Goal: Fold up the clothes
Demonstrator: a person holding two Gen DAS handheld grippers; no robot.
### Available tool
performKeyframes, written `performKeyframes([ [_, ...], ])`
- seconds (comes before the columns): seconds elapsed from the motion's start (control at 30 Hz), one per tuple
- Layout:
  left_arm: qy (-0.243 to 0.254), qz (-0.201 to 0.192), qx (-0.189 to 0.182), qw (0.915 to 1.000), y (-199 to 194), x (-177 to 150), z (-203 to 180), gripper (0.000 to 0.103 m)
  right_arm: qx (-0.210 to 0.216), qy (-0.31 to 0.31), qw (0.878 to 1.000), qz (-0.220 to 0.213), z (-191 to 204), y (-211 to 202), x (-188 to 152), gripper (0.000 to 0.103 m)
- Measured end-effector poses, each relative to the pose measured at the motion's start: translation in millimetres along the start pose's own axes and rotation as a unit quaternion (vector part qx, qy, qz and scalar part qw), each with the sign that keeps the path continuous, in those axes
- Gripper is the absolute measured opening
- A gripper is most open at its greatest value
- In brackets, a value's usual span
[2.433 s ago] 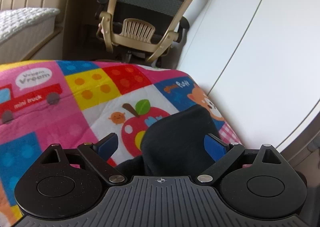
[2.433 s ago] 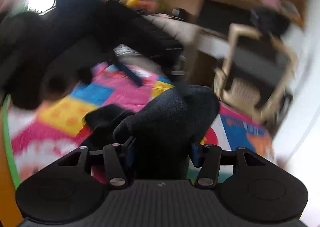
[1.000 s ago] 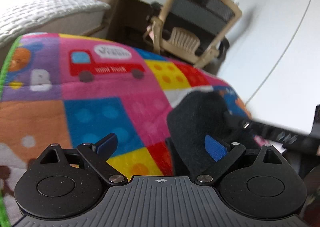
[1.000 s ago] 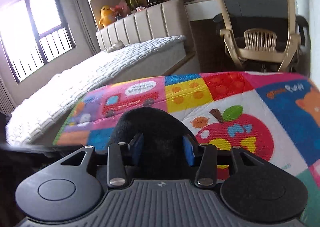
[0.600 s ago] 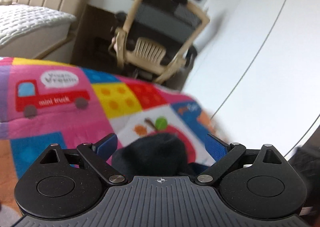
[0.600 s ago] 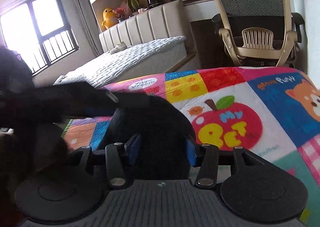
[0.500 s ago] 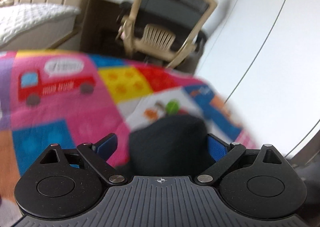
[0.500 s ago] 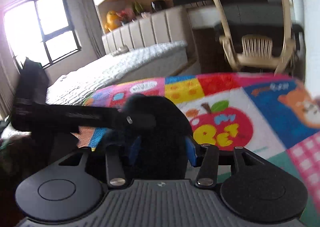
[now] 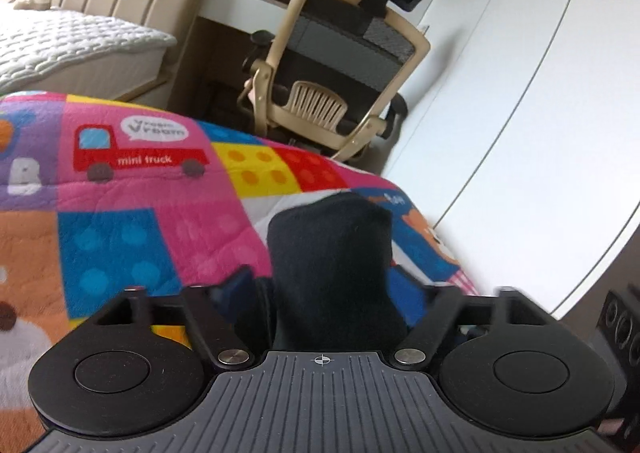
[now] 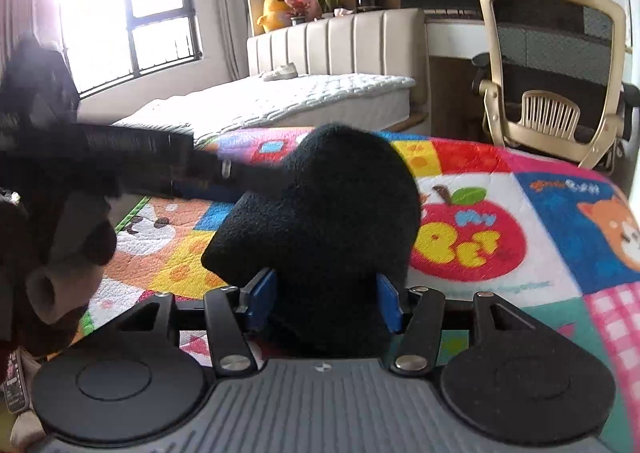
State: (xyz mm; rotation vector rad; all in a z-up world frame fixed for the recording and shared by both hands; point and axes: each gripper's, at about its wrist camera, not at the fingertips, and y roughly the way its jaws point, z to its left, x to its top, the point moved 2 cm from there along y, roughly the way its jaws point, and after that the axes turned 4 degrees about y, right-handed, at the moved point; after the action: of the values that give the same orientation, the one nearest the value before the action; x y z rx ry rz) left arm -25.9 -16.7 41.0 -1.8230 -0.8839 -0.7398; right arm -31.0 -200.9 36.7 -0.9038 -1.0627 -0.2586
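A black fleece garment [image 10: 328, 229] is bunched between my right gripper's [image 10: 325, 299] blue pads, which are shut on it above the colourful play mat [image 10: 472, 237]. The same black garment [image 9: 332, 253] stands up between my left gripper's [image 9: 332, 293] fingers; the left fingers are blurred and closing on the cloth, with a gap still showing on the left side. The left gripper also shows in the right wrist view [image 10: 188, 169], reaching in from the left to the garment.
A beige office chair [image 9: 340, 65] stands beyond the mat's far edge. A bed with a white mattress [image 10: 288, 101] is behind the mat. A white wall [image 9: 520, 93] runs along the mat's right side. A window [image 10: 132, 9] is at the left.
The left gripper swung around over the mat, came in beside the right gripper and its fingers began closing on the garment. The right gripper kept its hold throughout.
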Motion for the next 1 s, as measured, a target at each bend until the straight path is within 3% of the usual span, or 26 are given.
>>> performKeyframes([
  [0.07, -0.002, 0.015, 0.011, 0.9998, 6, -7, 5, 0.069, -0.010, 0.004, 1.000, -0.022, -9, -13, 7, 0.054],
  [0.17, -0.028, 0.023, -0.004, 0.9993, 11, -17, 15, 0.069, -0.020, 0.021, 0.997, -0.069, -21, -29, 29, 0.054],
  [0.27, -0.032, 0.016, -0.009, 0.9993, 10, -21, 17, 0.069, -0.013, 0.028, 0.996, -0.085, -27, -19, 55, 0.053],
  [0.4, -0.027, 0.012, -0.008, 0.9995, 8, -23, 18, 0.071, 0.011, 0.018, 0.999, -0.048, -22, 32, 67, 0.053],
  [0.53, -0.009, 0.007, 0.016, 0.9998, 8, -26, 17, 0.073, 0.026, 0.125, 0.992, -0.002, -33, 81, 62, 0.050],
  [0.67, -0.007, 0.001, 0.026, 0.9996, 6, -25, 20, 0.074, 0.012, 0.125, 0.992, -0.001, -29, 97, 57, 0.050],
  [0.73, -0.004, 0.006, 0.035, 0.9993, 7, -26, 22, 0.086, 0.005, 0.107, 0.994, -0.007, -25, 88, 58, 0.054],
  [0.77, -0.002, 0.007, 0.039, 0.9992, 8, -27, 23, 0.089, 0.011, 0.106, 0.994, -0.017, -24, 78, 60, 0.062],
  [0.8, -0.002, 0.009, 0.040, 0.9991, 8, -28, 24, 0.092, 0.022, 0.114, 0.993, -0.027, -26, 67, 60, 0.076],
  [0.87, -0.013, 0.016, 0.034, 0.9992, 9, -29, 28, 0.093, 0.036, 0.153, 0.987, -0.041, -39, 48, 56, 0.090],
  [1.0, -0.040, 0.029, 0.020, 0.9986, 11, -28, 34, 0.094, 0.040, 0.229, 0.972, -0.040, -73, 34, 37, 0.091],
])
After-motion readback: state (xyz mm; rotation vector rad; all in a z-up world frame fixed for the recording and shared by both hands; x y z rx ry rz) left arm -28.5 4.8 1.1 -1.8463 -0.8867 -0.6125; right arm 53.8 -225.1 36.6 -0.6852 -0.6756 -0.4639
